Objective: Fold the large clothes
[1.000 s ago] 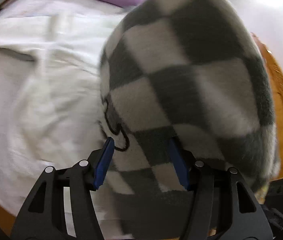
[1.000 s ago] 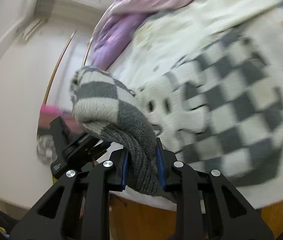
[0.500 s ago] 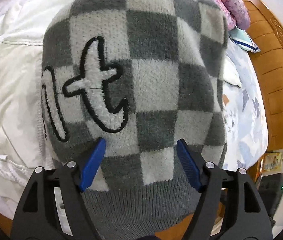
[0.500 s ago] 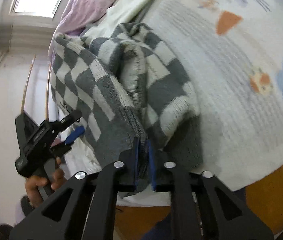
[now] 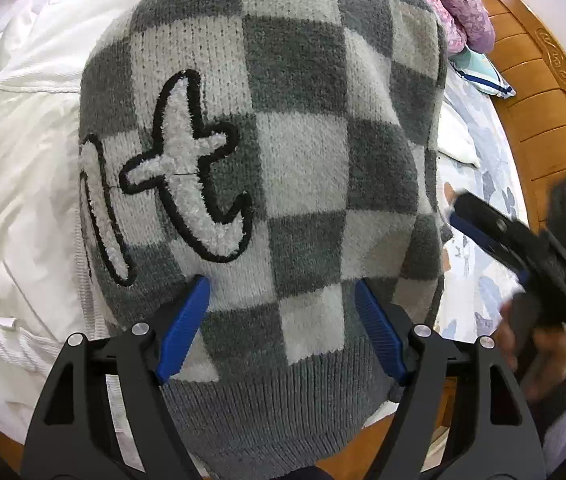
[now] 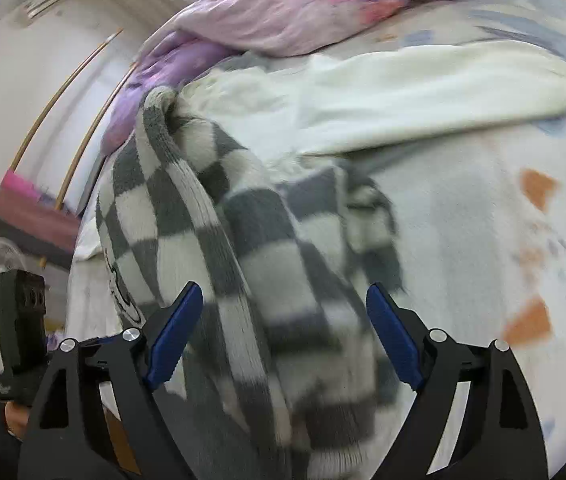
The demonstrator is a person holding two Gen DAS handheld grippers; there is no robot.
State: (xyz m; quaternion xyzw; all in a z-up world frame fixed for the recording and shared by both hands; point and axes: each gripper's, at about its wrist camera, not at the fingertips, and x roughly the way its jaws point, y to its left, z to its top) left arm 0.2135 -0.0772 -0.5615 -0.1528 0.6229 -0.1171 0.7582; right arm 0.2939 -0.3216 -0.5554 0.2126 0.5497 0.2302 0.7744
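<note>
— Sweater (image 5: pixel 283 184) first: where does it lie?

— On the bed (image 6: pixel 483 240), near its wooden edge, gray and white checks, folded into a thick bundle. From the left view it runs lengthwise straight away from the left gripper (image 5: pixel 283 320), ribbed hem nearest, a fuzzy outlined letter patch up on its left side. A white garment (image 5: pixel 23 160) lies under and beside it on the left, and a purple blanket (image 6: pixel 303 12) is bunched at the far end of the bed.

— And the fingers?

— Both pairs stand wide apart, holding nothing. The left gripper's fingers (image 5: pixel 185 320) straddle the hem end, with the knit showing between them; I can't tell whether they touch it. The right gripper (image 6: pixel 283 332) looks along the bundle's right side, where a loose fold ridges up between its fingers and a rumpled flap trails off to the right.

— Which hand is better placed for the next fold?

— I'd judge the left, since it sits square on the hem and in line with the long axis. The right would need to close on that side ridge. The right view is blurred, so its exact clearance is uncertain.
</note>
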